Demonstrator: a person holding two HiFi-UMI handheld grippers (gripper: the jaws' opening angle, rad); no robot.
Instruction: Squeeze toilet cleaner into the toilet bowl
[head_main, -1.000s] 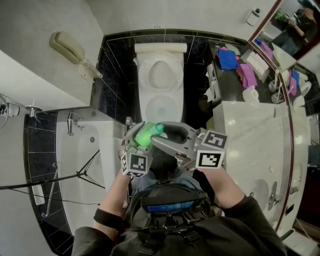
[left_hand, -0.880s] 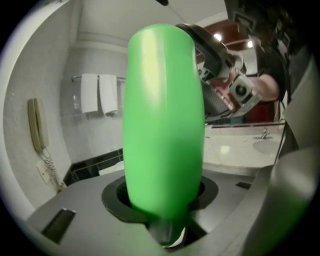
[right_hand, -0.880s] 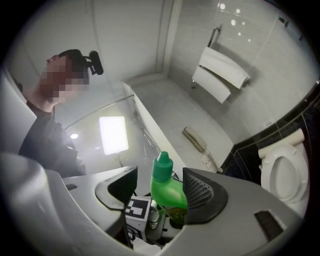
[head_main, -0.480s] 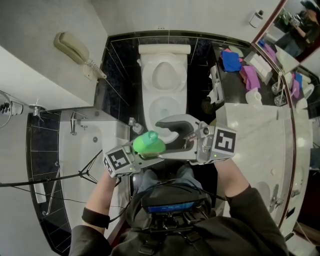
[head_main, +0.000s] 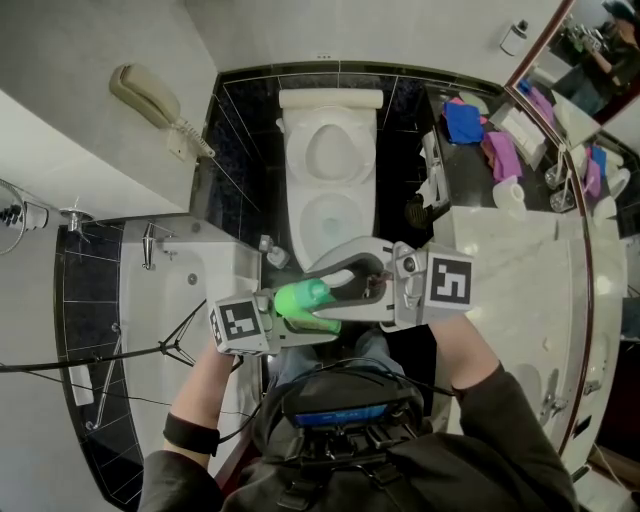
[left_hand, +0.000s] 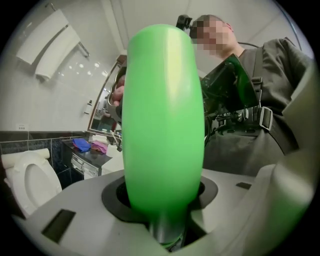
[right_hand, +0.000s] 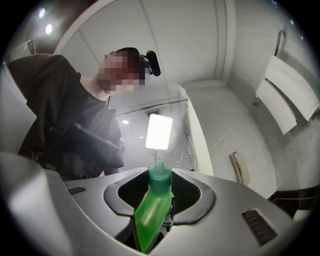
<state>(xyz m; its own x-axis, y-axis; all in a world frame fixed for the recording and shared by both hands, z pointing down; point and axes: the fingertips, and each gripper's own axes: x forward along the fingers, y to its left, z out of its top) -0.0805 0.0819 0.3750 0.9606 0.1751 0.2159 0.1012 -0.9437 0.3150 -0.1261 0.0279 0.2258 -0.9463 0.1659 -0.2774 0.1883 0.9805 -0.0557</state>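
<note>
The green toilet cleaner bottle (head_main: 300, 299) lies sideways in front of me, its cap toward the right. My left gripper (head_main: 318, 322) is shut on the bottle's body, which fills the left gripper view (left_hand: 164, 115). My right gripper (head_main: 330, 283) reaches in from the right. Its jaws have just been closing, and their pads now sit against the bottle's neck and cap (right_hand: 160, 176). The white toilet (head_main: 330, 215) stands ahead with its seat down and lid up, also at the left edge (left_hand: 27, 175) of the left gripper view.
A bathtub (head_main: 165, 300) with a dark tripod leg lies at the left, under a wall phone (head_main: 150, 98). At the right stand a marble vanity (head_main: 510, 265) and a dark shelf with blue and pink cloths (head_main: 470, 128). Black tiles surround the toilet.
The bottle has tipped from base-toward-me to lying sideways, cap to the right. The right jaws, wide half a second ago, have closed round the cap end. Both hands rose over the second.
</note>
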